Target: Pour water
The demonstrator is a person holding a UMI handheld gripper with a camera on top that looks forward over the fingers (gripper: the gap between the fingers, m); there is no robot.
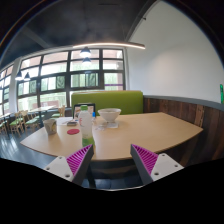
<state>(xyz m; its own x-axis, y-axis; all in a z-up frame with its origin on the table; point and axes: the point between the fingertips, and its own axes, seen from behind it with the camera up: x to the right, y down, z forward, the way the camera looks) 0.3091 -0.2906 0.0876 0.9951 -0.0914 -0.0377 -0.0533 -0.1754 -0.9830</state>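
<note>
A light wooden table (135, 135) stands ahead of my gripper (112, 160). On its left part stand a pale cup or jug (68, 127) and a bottle with a green label (87, 123). A white bowl (109, 115) sits farther back near the middle. My two fingers with magenta pads (79, 159) are spread wide apart at the table's near edge, with nothing between them. All the vessels lie beyond the fingers, to the left.
A green bench (105, 100) runs behind the table under large windows (70, 75). Chairs and tables stand at the far left (15, 122). A white wall (185, 60) and dark wainscot lie to the right.
</note>
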